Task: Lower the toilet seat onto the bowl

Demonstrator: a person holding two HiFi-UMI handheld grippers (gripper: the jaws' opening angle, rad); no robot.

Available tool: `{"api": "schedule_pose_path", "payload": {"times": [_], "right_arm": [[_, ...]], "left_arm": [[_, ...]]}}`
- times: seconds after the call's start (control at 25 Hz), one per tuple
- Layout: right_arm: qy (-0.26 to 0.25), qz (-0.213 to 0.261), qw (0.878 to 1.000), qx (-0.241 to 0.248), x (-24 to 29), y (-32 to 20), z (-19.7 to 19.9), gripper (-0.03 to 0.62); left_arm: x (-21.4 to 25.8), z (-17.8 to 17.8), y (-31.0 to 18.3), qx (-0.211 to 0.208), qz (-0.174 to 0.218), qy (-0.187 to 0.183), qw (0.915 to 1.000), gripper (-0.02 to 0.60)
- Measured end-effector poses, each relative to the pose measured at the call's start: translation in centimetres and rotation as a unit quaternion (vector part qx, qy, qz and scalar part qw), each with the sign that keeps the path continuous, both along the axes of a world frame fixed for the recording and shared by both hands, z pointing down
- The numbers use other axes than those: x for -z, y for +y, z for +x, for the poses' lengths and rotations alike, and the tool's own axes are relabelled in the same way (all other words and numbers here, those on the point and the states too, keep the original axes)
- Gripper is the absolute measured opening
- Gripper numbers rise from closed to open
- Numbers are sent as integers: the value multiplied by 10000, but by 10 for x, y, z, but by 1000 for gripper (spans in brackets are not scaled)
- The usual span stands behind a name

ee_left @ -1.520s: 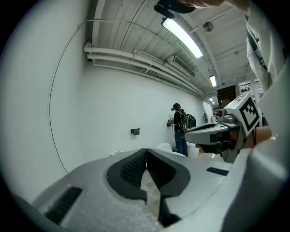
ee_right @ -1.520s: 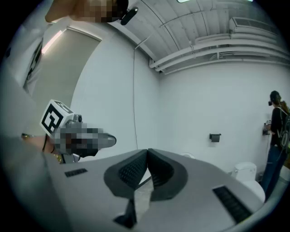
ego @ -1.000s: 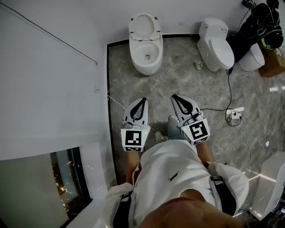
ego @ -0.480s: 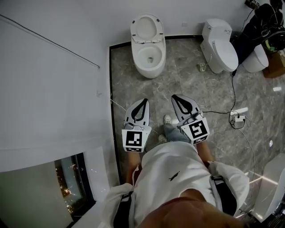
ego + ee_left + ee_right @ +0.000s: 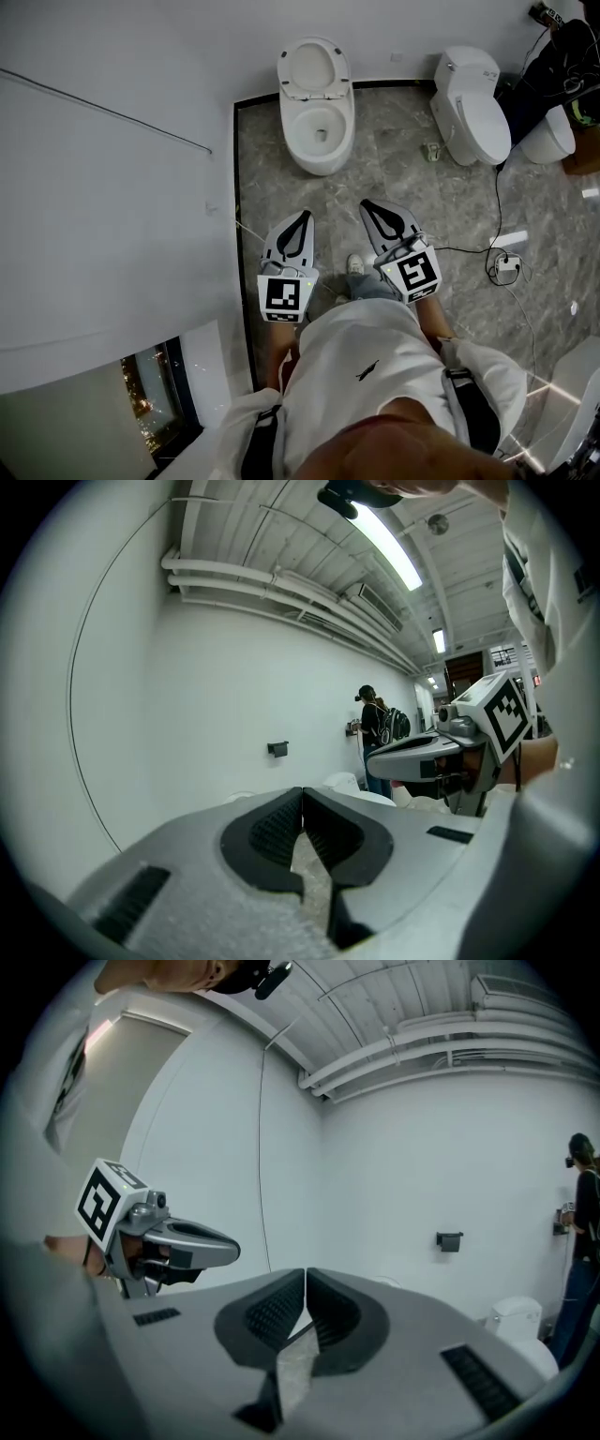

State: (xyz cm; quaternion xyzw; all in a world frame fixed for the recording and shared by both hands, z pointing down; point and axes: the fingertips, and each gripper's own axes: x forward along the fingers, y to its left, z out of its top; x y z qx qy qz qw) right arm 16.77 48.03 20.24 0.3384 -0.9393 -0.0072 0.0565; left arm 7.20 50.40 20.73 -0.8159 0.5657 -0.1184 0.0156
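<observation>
1. Both stay closed and empty: left gripper (image 5: pixel 301 216), right gripper (image 5: pixel 367 205).
2. Bowl (image 5: pixel 320 131) ahead has drawn slightly nearer; seat (image 5: pixel 313 67) stands raised, well beyond my jaws, so I judge lowering not yet begun.

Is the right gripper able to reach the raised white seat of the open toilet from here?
Probably not yet: the right gripper, shut and empty, hangs well short of the raised white seat. Only grey marble floor lies between.
</observation>
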Motion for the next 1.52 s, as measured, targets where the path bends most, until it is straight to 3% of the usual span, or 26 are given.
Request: {"api": "schedule_pose_path", "payload": {"times": [0.48, 0.88, 1.52], "right_arm": [[-10, -12, 9993, 363, 5, -79, 5, 31], [-39, -111, 9986, 517, -1, -100, -5, 31], [24, -190, 9997, 122, -2, -163, -34, 31]], "left_arm": [[7, 9, -68, 307, -6, -58, 9995, 28], [1, 3, -87, 463, -77, -35, 9989, 28], [2, -32, -161, 92, -14, 97, 9999, 28]]}}
